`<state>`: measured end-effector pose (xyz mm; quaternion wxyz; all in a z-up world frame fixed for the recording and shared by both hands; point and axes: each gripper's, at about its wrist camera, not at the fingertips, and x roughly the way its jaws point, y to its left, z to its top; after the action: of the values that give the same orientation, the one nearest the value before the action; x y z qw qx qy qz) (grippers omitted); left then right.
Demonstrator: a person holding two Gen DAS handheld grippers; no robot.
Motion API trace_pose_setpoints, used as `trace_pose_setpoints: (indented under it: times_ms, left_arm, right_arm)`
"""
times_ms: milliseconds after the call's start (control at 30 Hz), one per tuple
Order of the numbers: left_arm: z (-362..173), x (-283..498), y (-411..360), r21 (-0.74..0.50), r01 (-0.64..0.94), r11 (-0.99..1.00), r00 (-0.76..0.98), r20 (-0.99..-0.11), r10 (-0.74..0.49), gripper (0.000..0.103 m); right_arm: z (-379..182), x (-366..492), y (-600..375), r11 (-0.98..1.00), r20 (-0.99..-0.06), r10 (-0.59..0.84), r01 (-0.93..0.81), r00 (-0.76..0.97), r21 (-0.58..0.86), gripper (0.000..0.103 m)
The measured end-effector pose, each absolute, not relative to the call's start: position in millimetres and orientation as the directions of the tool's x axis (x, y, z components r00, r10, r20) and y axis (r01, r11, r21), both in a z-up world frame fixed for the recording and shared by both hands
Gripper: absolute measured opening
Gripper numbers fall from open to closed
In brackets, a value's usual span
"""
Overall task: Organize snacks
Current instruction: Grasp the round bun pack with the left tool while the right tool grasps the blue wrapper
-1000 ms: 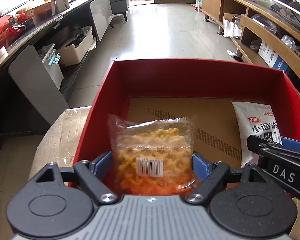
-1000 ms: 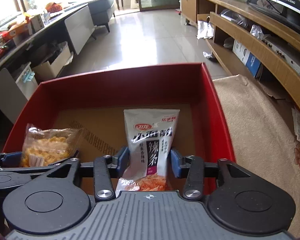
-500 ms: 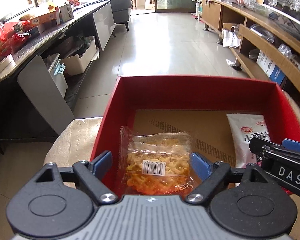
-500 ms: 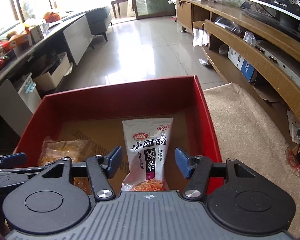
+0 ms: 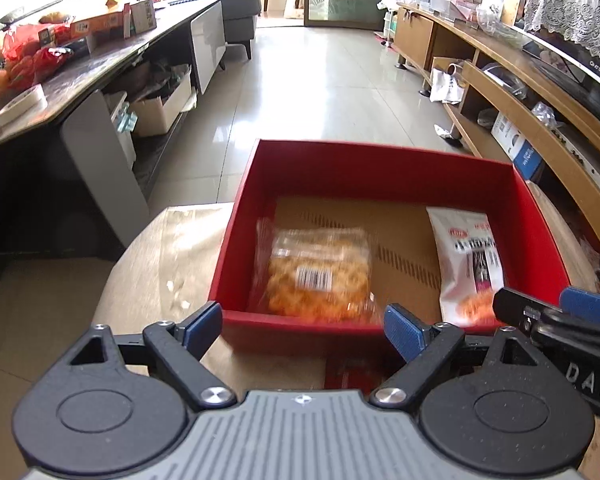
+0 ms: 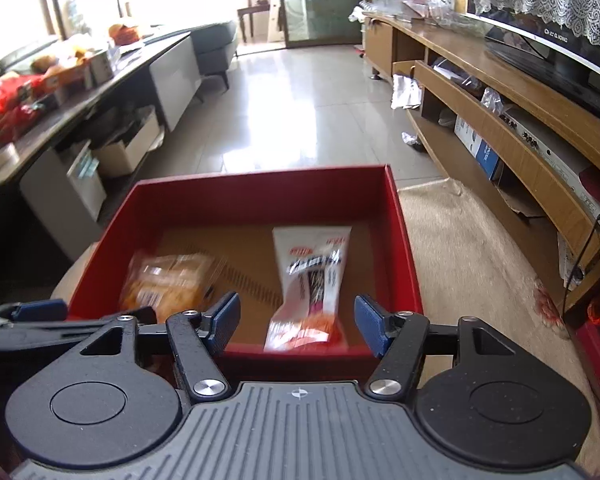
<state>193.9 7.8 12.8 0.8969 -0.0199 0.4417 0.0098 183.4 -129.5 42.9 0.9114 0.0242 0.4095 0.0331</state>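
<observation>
Looking down both cameras, I see my left gripper (image 5: 303,328) and right gripper (image 6: 296,326) opening wide, nothing between the pads. In the red box (image 5: 380,168), mid-frame, lie the clear snack bag (image 5: 320,276) and the white packet (image 6: 312,280).

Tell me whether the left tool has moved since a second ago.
Yes. The left tool has pulled back toward the camera: its jaws, opening and empty, now sit outside the red box's near wall, clear of the orange snack bag.
</observation>
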Motion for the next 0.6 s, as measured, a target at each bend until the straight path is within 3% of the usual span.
trace_pose_setpoints:
  times_ms: [600]
  left_arm:
    - [-11.8,158.1,42.5,-0.085,-0.094,0.992,0.506,-0.862,-0.025,0.086]
  right_arm:
    - [-2.0,166.5,-104.4,0.995,-0.865,0.096,-0.061,0.492,0.076,0.076]
